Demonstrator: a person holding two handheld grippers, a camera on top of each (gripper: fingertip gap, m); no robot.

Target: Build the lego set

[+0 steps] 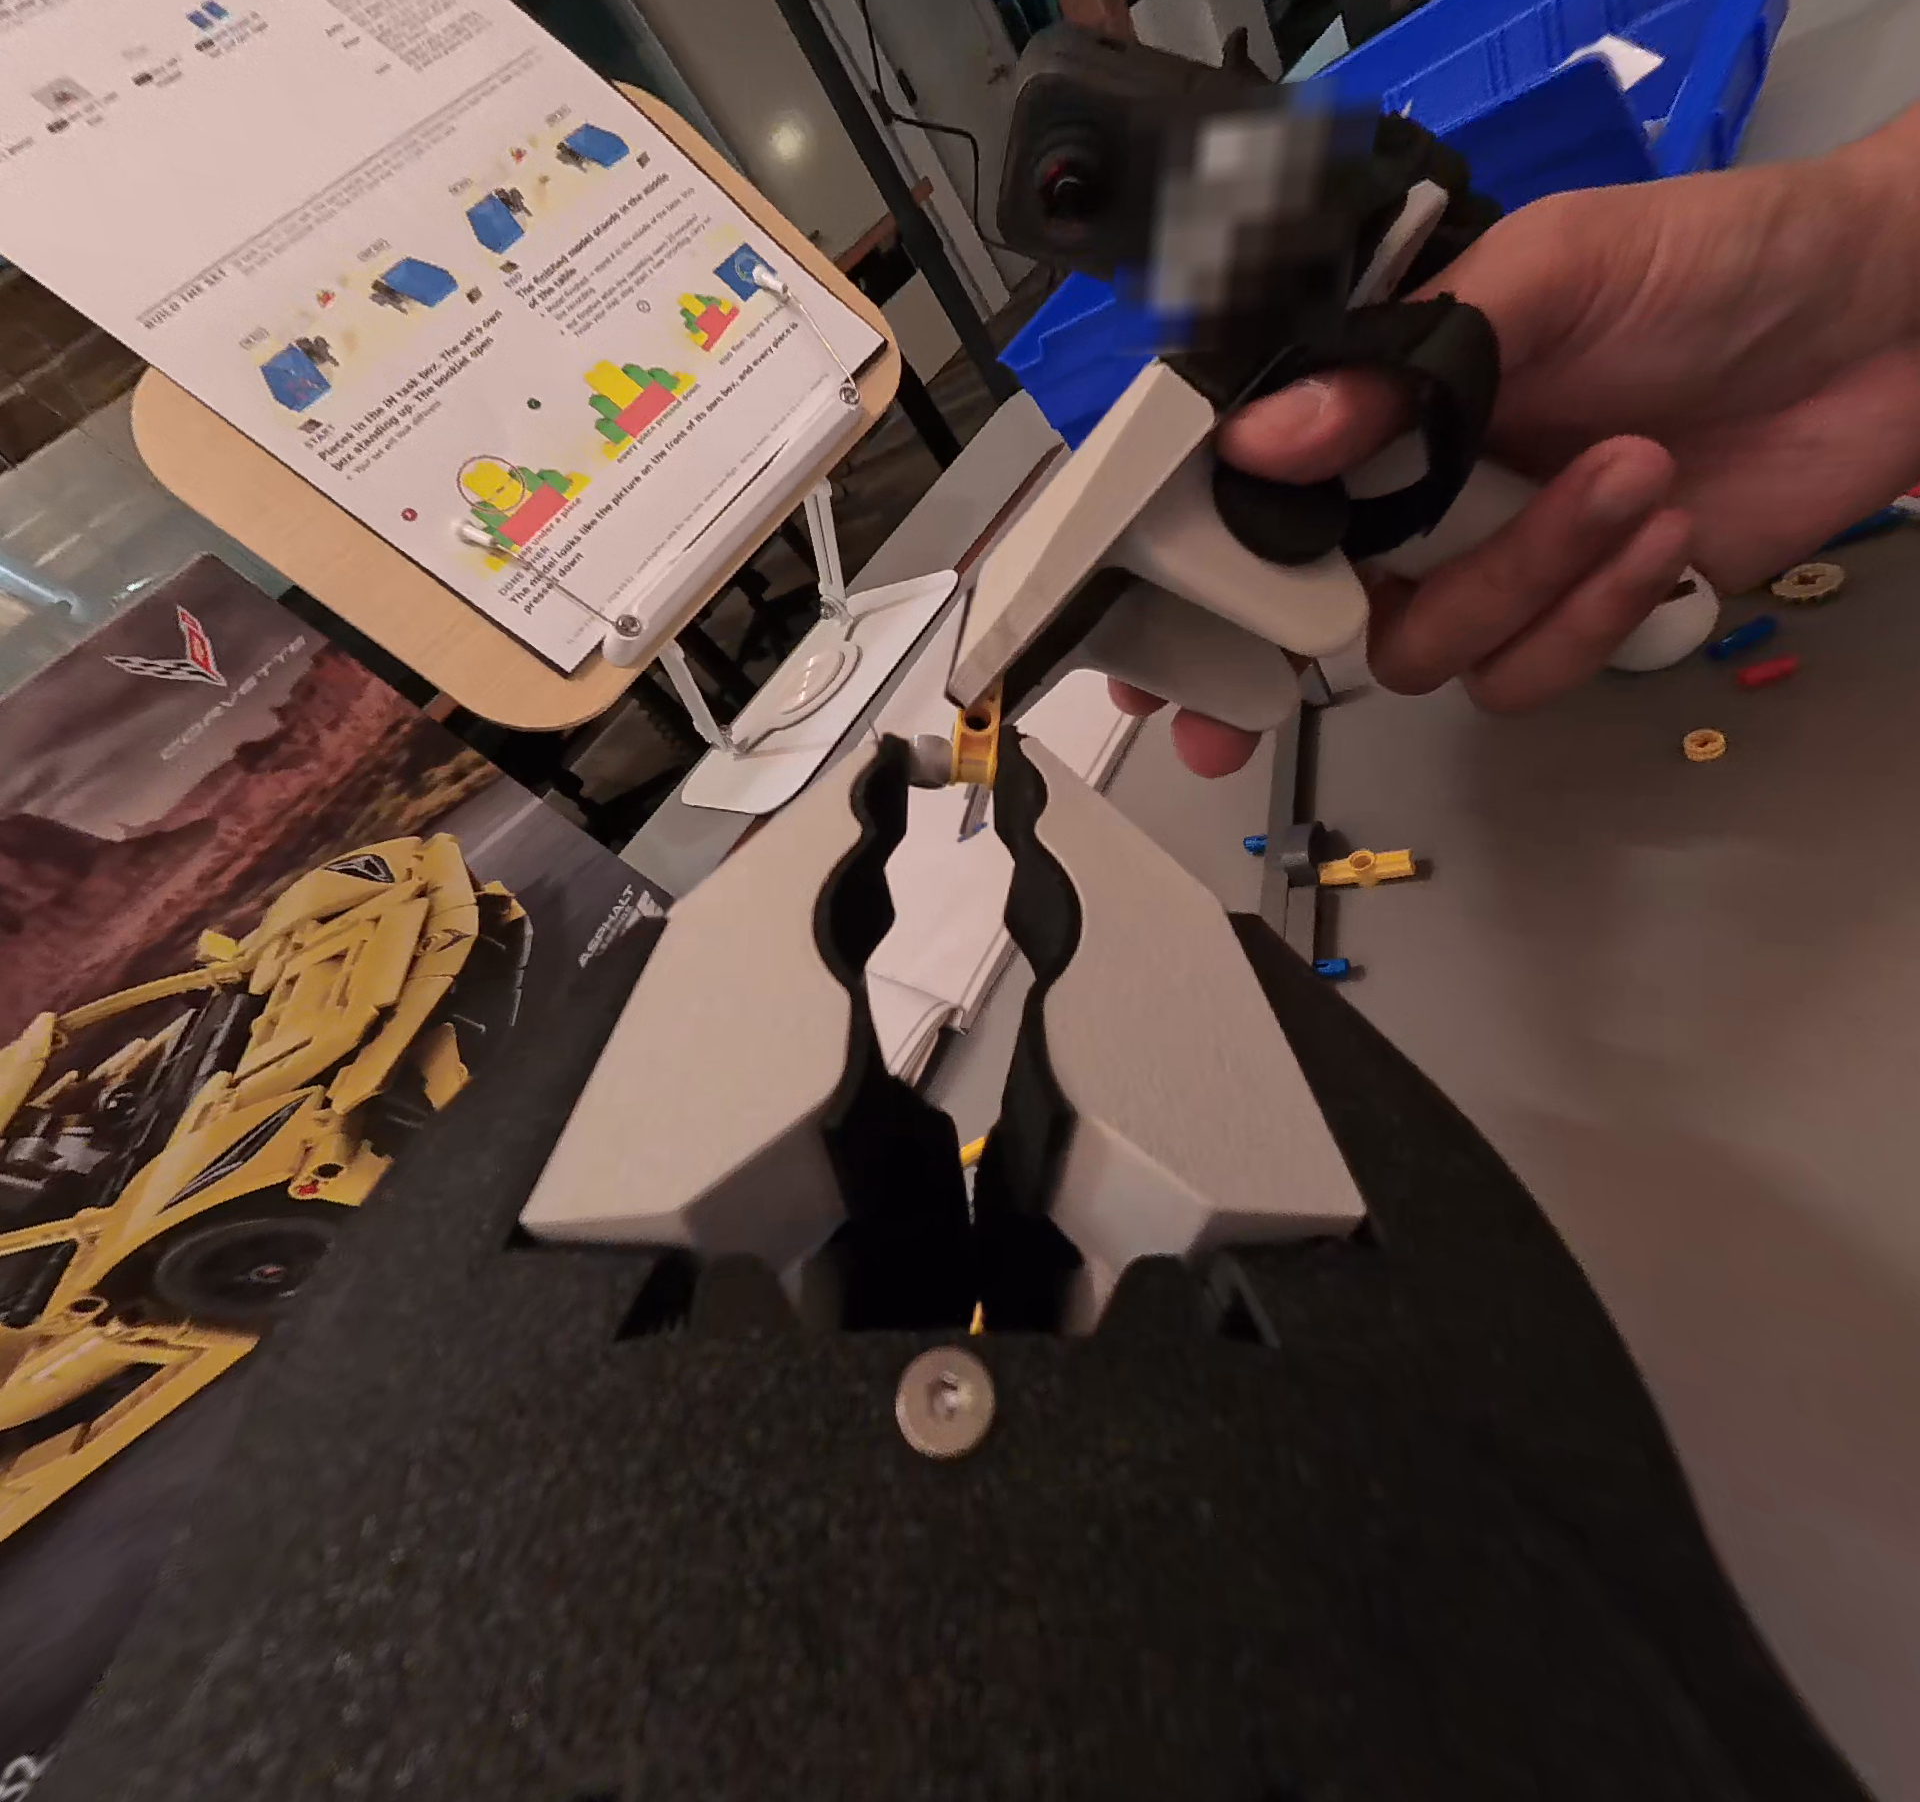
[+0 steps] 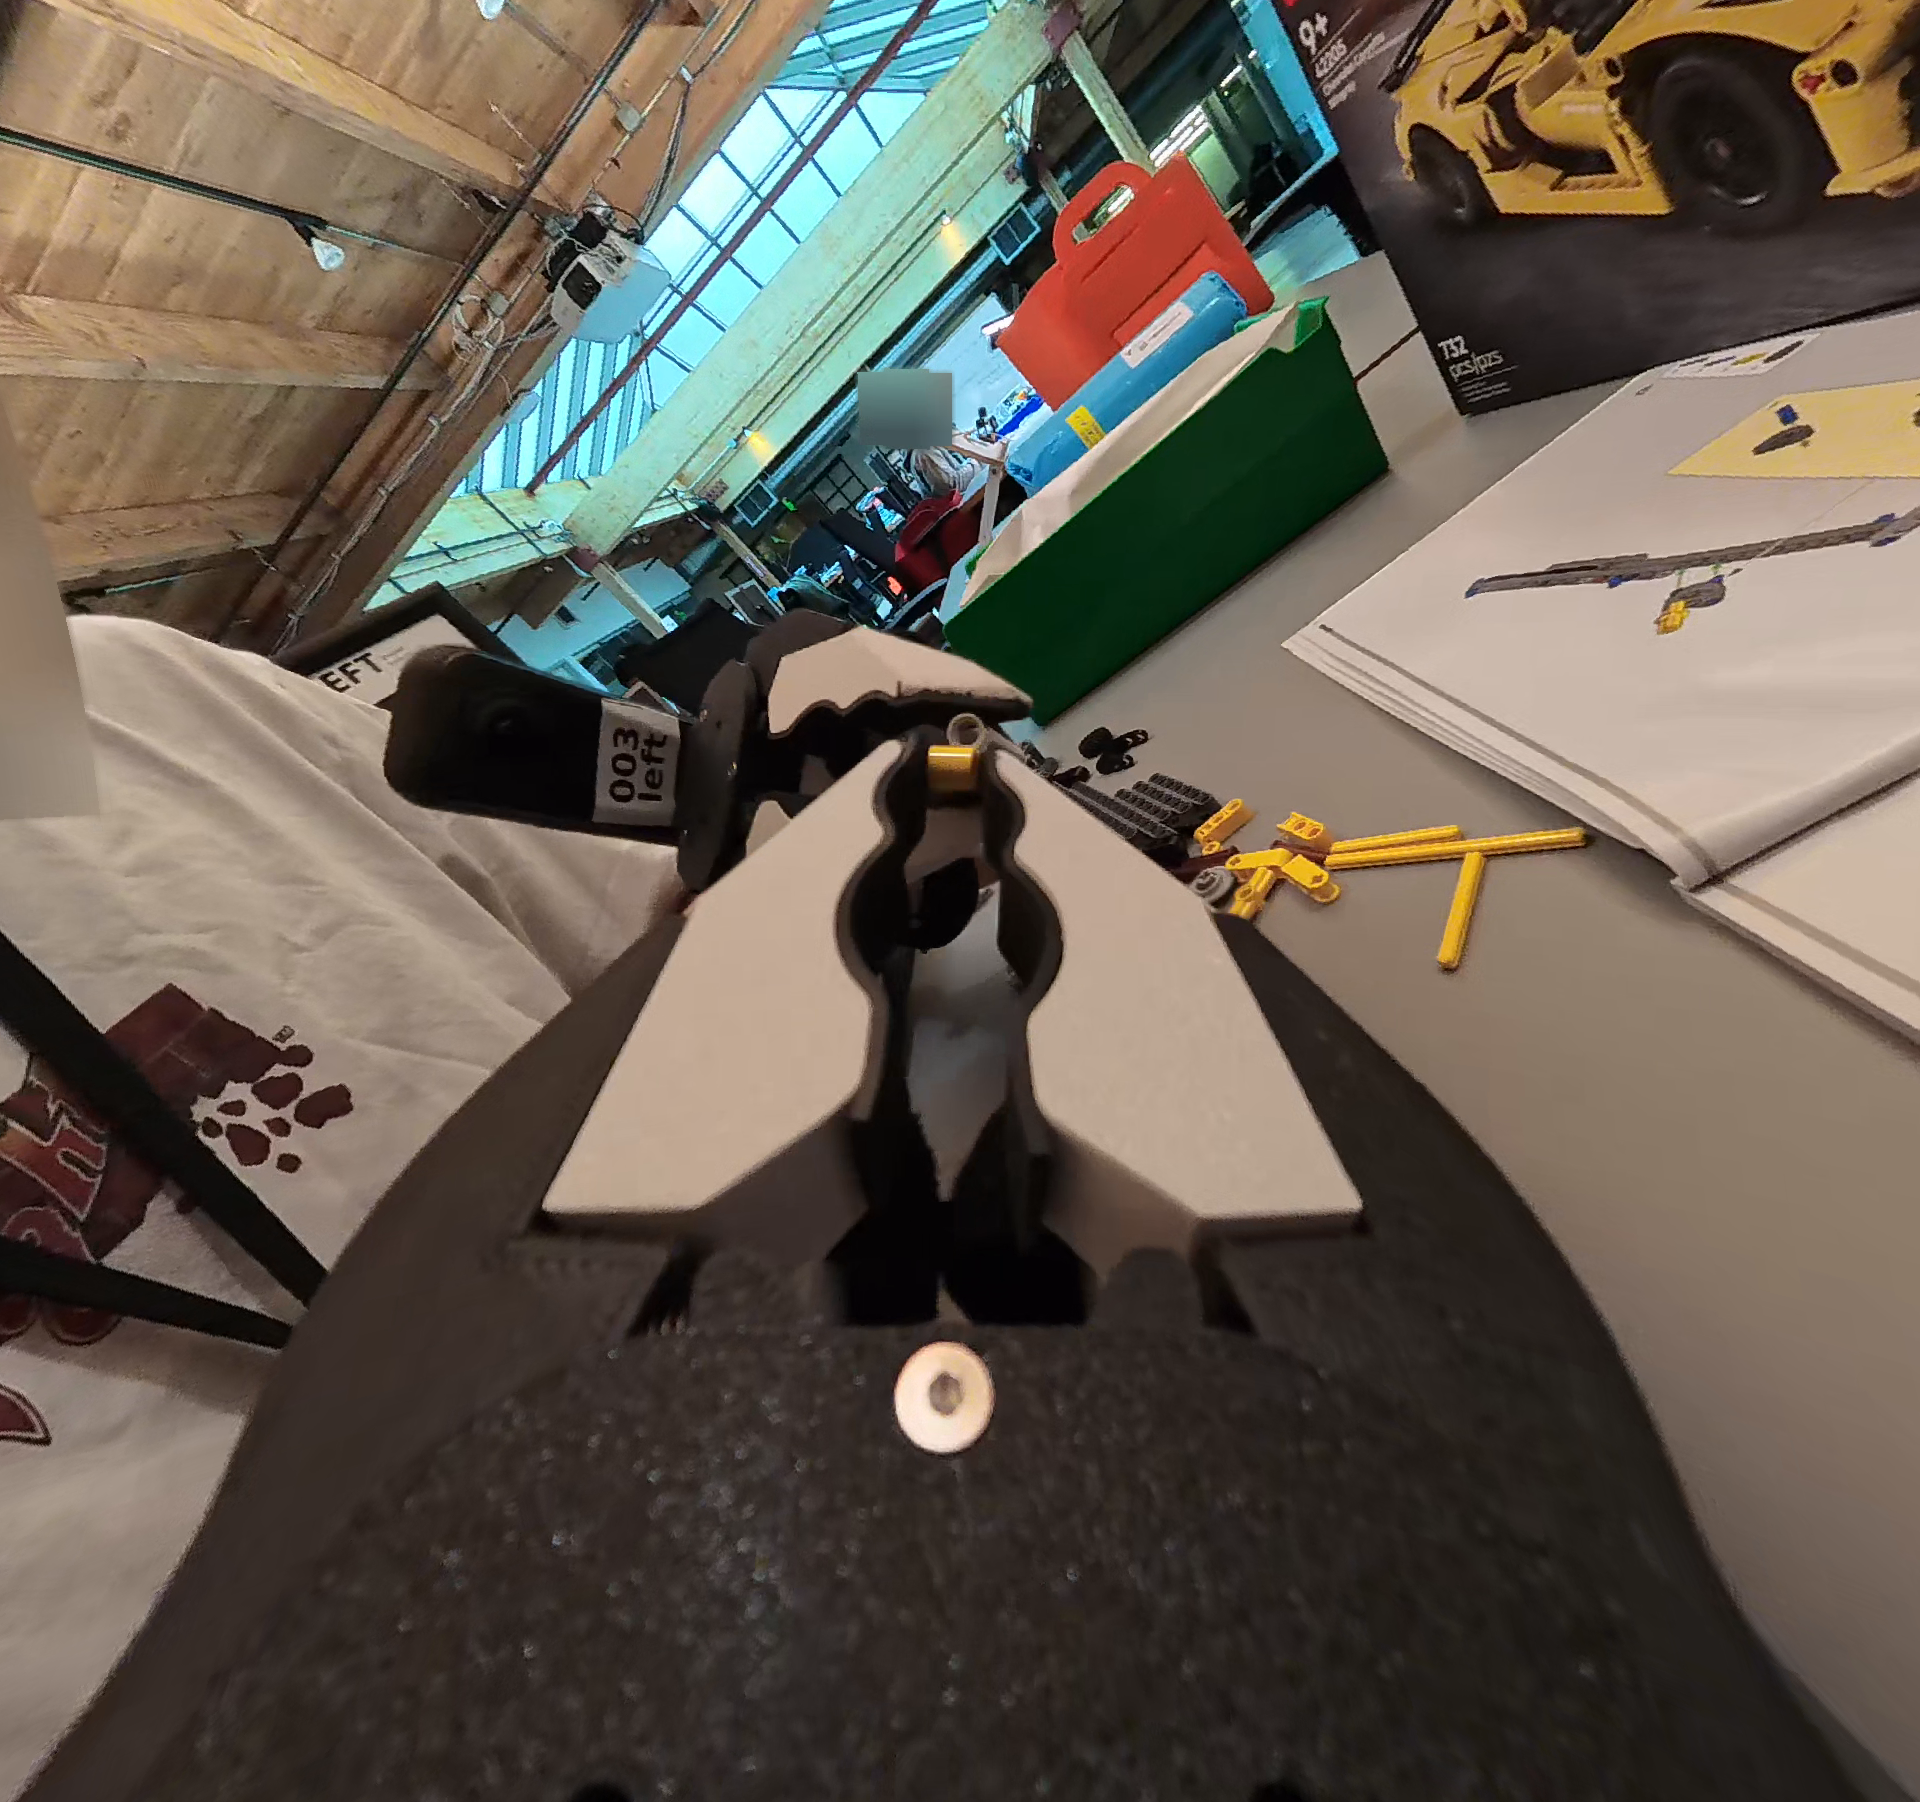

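My left gripper (image 1: 951,760) has its jaws nearly together at the tips on a small grey pin (image 1: 928,761). The pin meets a small yellow connector (image 1: 977,739). My right gripper (image 1: 971,698), held by a hand, comes in from the upper right and grips that connector from above. In the right wrist view my right gripper (image 2: 951,765) is shut on the yellow connector (image 2: 954,773). The grey pin (image 2: 966,726) sticks out just beyond it, towards the left gripper (image 2: 904,698). Both are held above the grey table (image 1: 1610,1025).
The set's box with a yellow car (image 1: 208,1025) stands at left, beside an instruction sheet on a stand (image 1: 468,318). An open booklet (image 2: 1662,672), yellow axles and loose pieces (image 2: 1455,843), a green bin (image 2: 1174,526) and blue bins (image 1: 1558,90) lie around. Only a small space, under 4 cm, lies between the two pairs of fingers.
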